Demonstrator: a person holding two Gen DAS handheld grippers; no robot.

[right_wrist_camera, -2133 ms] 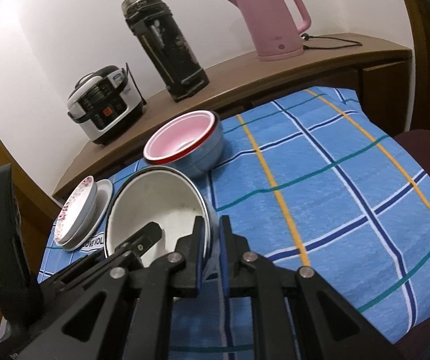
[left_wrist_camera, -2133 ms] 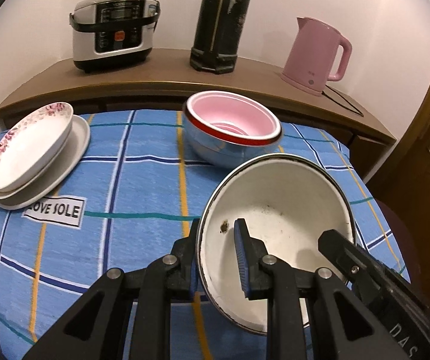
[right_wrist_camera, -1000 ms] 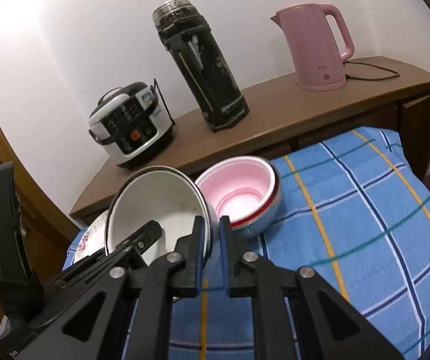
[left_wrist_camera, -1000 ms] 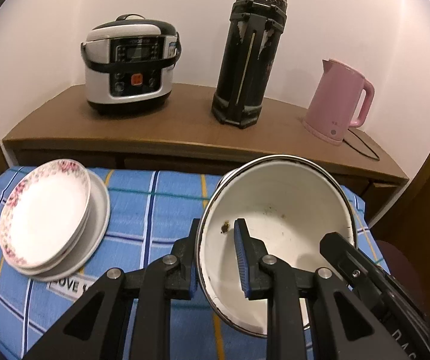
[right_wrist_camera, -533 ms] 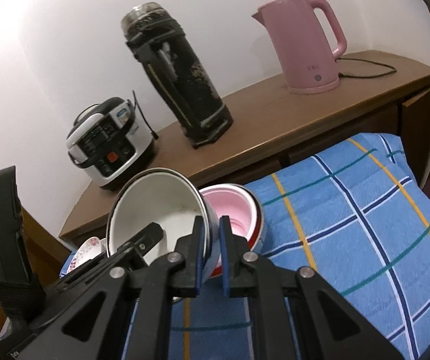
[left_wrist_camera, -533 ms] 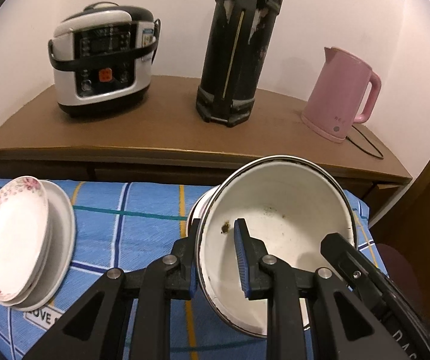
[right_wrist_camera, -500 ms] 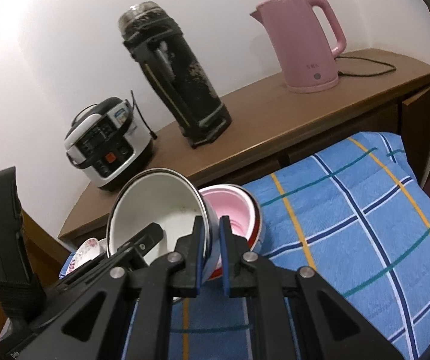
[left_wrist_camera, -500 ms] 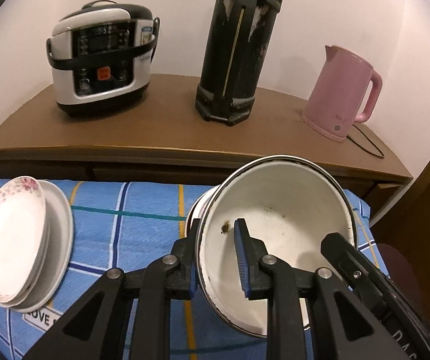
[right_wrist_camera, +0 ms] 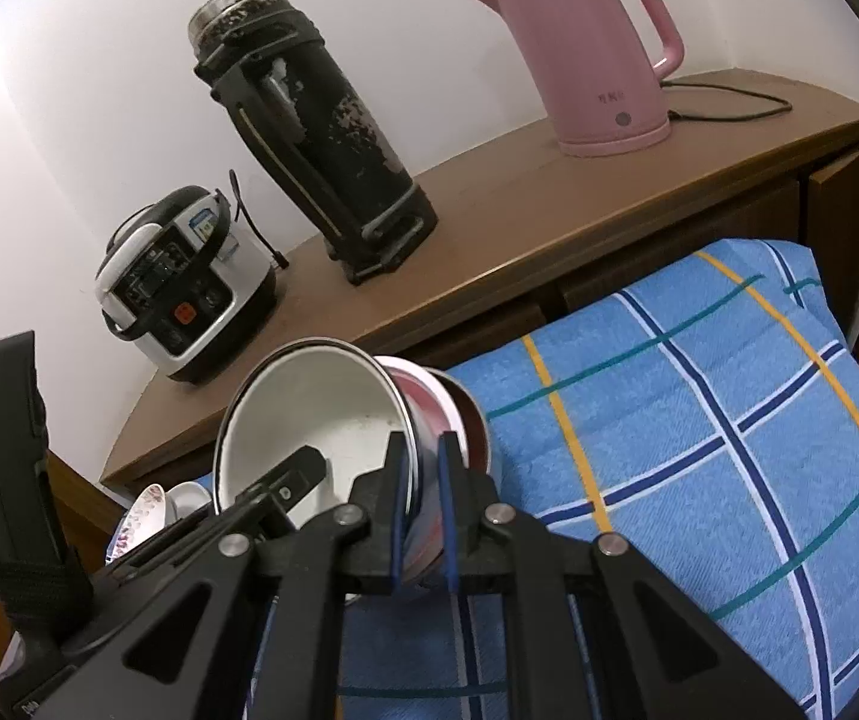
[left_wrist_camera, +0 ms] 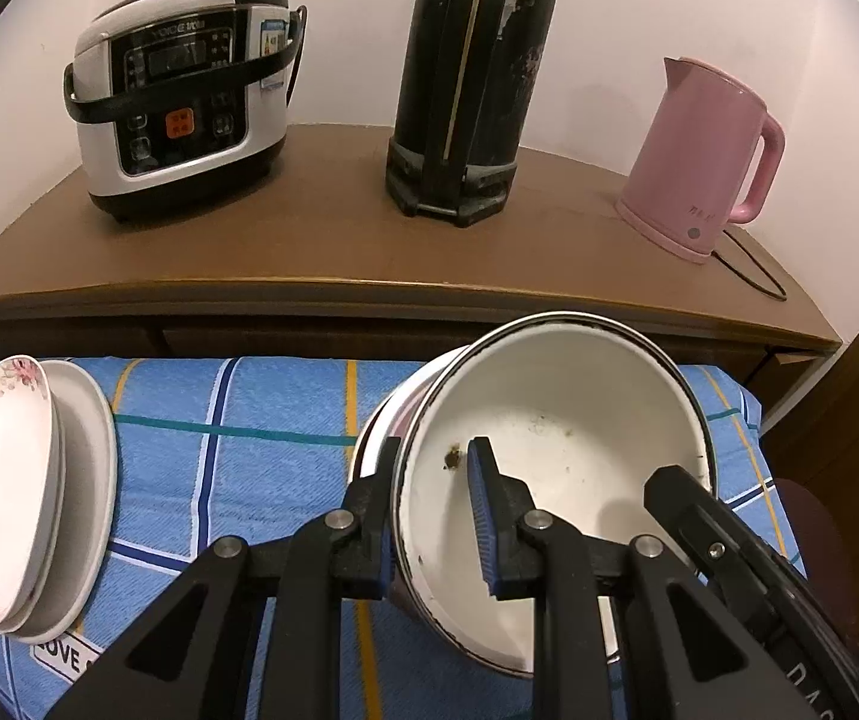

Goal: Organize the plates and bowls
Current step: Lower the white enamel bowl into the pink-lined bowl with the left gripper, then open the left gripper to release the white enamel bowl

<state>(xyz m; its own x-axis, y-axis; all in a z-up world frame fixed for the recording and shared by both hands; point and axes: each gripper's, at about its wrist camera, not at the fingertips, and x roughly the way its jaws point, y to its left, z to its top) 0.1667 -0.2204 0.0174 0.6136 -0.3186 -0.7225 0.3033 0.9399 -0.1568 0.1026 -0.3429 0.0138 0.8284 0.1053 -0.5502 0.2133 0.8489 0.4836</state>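
Left wrist view
White bowl (left_wrist_camera: 555, 420): tilted, its base dipping into the pink bowl (left_wrist_camera: 377, 429) near the far edge of the blue checked cloth (left_wrist_camera: 237, 438)
Left gripper (left_wrist_camera: 432, 516): pinching the white bowl's near-left rim, one pad inside, one outside
Plates (left_wrist_camera: 15, 498): stacked at the cloth's left edge, floral one on top
Sideboard (left_wrist_camera: 333, 240): rice cooker (left_wrist_camera: 180, 93), black flask (left_wrist_camera: 471, 72), pink kettle (left_wrist_camera: 705, 156)

Right wrist view
Right gripper (right_wrist_camera: 423, 510): clamped on the white bowl's (right_wrist_camera: 303, 414) right wall
Pink bowl (right_wrist_camera: 459, 414): under the white one, probably touching; contact is hidden
Left gripper (right_wrist_camera: 285, 486): reaching in over the opposite rim
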